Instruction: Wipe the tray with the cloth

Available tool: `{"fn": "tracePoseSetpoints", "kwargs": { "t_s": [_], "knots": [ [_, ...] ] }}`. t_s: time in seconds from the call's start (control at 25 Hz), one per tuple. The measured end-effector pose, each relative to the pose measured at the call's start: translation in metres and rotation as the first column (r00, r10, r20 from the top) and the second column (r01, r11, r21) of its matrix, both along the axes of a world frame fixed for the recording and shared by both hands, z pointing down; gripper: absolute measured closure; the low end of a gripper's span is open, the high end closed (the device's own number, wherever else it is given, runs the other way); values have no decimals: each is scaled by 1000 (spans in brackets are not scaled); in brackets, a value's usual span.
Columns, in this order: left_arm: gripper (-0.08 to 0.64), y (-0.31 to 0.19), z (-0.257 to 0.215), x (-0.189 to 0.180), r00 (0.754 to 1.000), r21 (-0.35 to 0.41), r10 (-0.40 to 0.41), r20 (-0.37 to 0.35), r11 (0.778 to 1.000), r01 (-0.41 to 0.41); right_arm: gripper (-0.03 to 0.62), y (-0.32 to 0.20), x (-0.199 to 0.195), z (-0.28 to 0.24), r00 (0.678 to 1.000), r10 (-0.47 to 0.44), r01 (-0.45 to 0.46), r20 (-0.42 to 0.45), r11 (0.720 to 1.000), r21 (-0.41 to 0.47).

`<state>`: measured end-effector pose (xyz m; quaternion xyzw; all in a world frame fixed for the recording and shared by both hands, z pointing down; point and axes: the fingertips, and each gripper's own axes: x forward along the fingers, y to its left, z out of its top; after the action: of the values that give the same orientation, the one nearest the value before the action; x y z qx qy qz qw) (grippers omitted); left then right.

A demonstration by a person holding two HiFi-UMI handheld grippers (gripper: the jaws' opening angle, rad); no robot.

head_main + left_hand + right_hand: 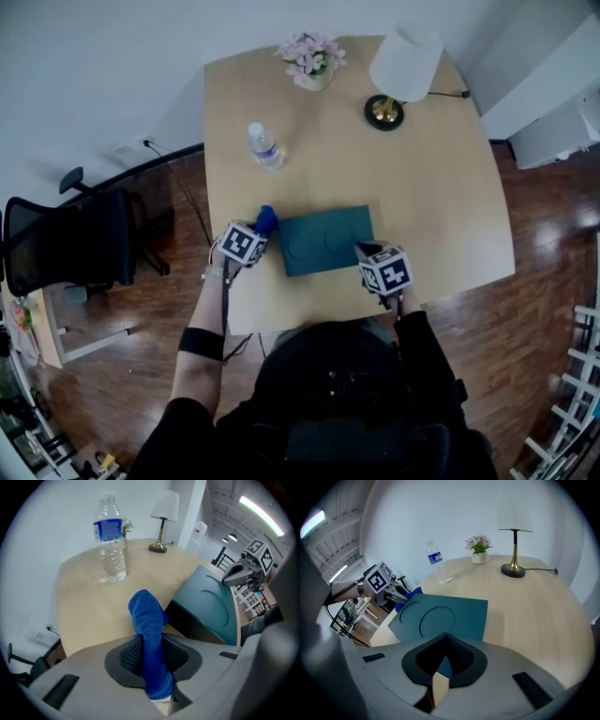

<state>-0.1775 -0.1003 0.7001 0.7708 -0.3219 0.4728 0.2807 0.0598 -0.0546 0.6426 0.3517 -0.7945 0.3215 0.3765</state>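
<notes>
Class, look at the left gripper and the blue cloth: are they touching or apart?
Touching. The left gripper view shows the blue cloth pinched between the pads of the left gripper, with its free end standing up beyond them.

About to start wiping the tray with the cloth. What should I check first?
1. Grip of left gripper on blue cloth: ok.
2. Grip of right gripper on teal rectangular tray, near edge: ok.
3. Cloth touching tray surface: not ok, it is beside the tray's left edge.
4. Tray surface free of objects: ok.
5. Distance of clear plastic water bottle from tray: ok.
6. Dirt on tray: cannot tell.
</notes>
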Motion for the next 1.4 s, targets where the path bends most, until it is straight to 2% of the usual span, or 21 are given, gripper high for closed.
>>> {"fn": "tracePoseSetpoints", "kwargs": {
  "t_s": [0.16,0.36,0.56,0.88,1.0,1.16,1.32,1.4],
  "knots": [
    [465,5,11,30,995,-44,74,-61,996,-77,584,1,-2,-1,1000,-8,8,9,1000,-8],
    [465,22,10,35,994,-63,90,-69,994,-94,584,1,2,-1,1000,-3,3,19,1000,-15],
    [465,56,7,50,982,-78,149,-117,984,-159,584,0,5,1,1000,-10,10,8,1000,-9],
    [465,126,6,62,968,-116,216,-127,966,-231,584,-1,3,2,1000,-4,4,12,1000,-4],
    [466,146,0,67,964,-106,220,-152,966,-237,584,-3,6,4,1000,2,-2,-1,1000,7],
    [466,170,-24,82,948,-85,219,-229,966,-244,584,-2,6,5,1000,11,-11,-4,1000,6],
    [466,174,-43,82,958,-24,191,-215,979,-200,584,-4,3,5,1000,16,-16,0,1000,20],
    [466,175,-61,85,957,12,174,-231,984,-176,584,-4,1,5,1000,24,-24,0,999,26]
  ]
}}
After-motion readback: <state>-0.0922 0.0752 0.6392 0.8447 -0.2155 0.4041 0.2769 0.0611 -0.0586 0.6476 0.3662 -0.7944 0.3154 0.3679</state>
